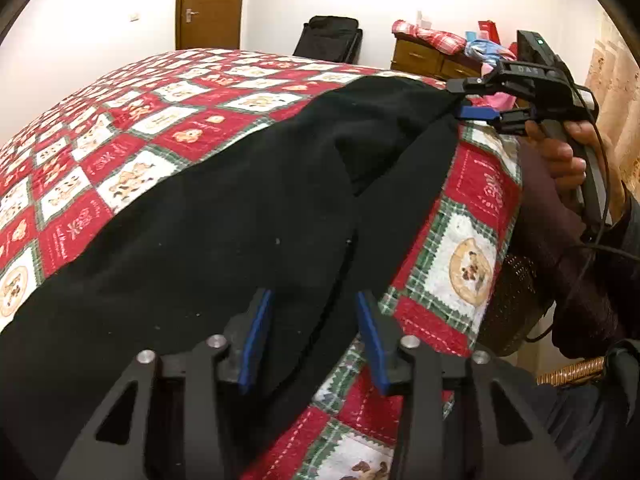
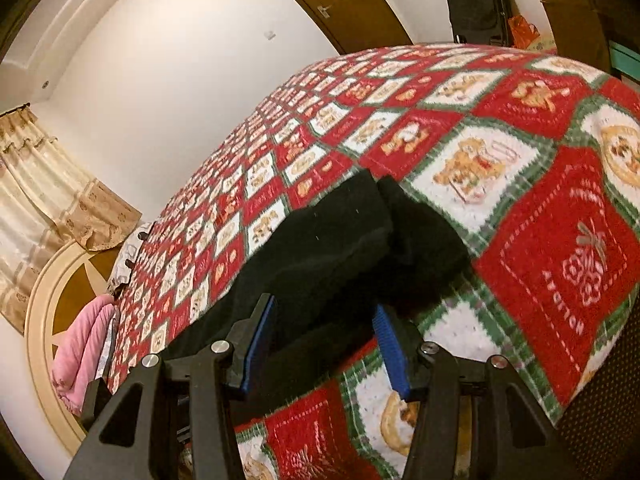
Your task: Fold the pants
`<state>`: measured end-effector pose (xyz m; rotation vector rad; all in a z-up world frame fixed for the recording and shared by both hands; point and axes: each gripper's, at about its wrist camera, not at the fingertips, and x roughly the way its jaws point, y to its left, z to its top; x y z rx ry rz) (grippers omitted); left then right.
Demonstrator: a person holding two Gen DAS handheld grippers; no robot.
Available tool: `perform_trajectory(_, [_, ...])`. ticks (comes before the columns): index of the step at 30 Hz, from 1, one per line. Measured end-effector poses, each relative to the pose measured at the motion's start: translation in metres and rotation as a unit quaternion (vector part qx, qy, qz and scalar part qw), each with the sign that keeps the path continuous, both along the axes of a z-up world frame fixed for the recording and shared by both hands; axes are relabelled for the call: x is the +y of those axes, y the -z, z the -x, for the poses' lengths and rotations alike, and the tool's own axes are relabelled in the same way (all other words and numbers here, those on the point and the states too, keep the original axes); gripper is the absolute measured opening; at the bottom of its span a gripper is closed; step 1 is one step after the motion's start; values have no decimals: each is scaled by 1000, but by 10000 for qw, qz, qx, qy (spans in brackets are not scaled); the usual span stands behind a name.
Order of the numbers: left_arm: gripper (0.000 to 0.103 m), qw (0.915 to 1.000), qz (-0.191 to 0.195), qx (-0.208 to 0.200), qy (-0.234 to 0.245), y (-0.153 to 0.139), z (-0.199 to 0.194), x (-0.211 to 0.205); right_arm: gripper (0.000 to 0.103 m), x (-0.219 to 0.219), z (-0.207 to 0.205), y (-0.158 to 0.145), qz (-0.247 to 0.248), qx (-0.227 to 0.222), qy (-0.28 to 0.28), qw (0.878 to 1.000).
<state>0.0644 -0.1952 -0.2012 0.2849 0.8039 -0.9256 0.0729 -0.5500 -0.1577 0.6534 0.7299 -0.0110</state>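
Observation:
Black pants (image 1: 224, 216) lie stretched along the near edge of a bed with a red, white and green patchwork quilt (image 1: 168, 120). My left gripper (image 1: 314, 340) is open, its blue pads on either side of the pants' near edge, not closed on it. My right gripper (image 1: 466, 100) shows in the left wrist view at the far end of the pants, open, its fingers around the cloth's end. In the right wrist view the right gripper (image 2: 324, 344) is open over the pants (image 2: 340, 240), where the two leg ends lie side by side.
The quilt (image 2: 560, 240) covers the whole bed. A wooden dresser (image 1: 424, 58) with piled clothes and a black suitcase (image 1: 330, 40) stand beyond the bed. A wicker basket (image 1: 508, 300) sits beside the bed on the right. A pink blanket (image 2: 84, 344) lies at the headboard.

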Motion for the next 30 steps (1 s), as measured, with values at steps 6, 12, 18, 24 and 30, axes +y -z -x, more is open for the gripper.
perform_trajectory(6, [33, 9999, 19, 72, -133, 1, -6, 5, 24, -1, -8, -8, 95, -96, 60, 9999])
perform_trajectory(12, [8, 9997, 89, 101, -183, -4, -12, 9, 4, 6, -10, -19, 360, -309, -73, 9988])
perform_trajectory(18, [5, 9988, 440, 97, -195, -21, -9, 22, 3, 9, 6, -46, 590, -774, -136, 9952])
perform_trajectory(24, [5, 9988, 436, 217, -87, -17, -5, 26, 3, -13, 7, -32, 491, -455, 8, 9978])
perform_trajectory(30, [8, 9994, 331, -53, 62, -14, 4, 8, 3, -21, 8, -28, 250, -432, 46, 9987])
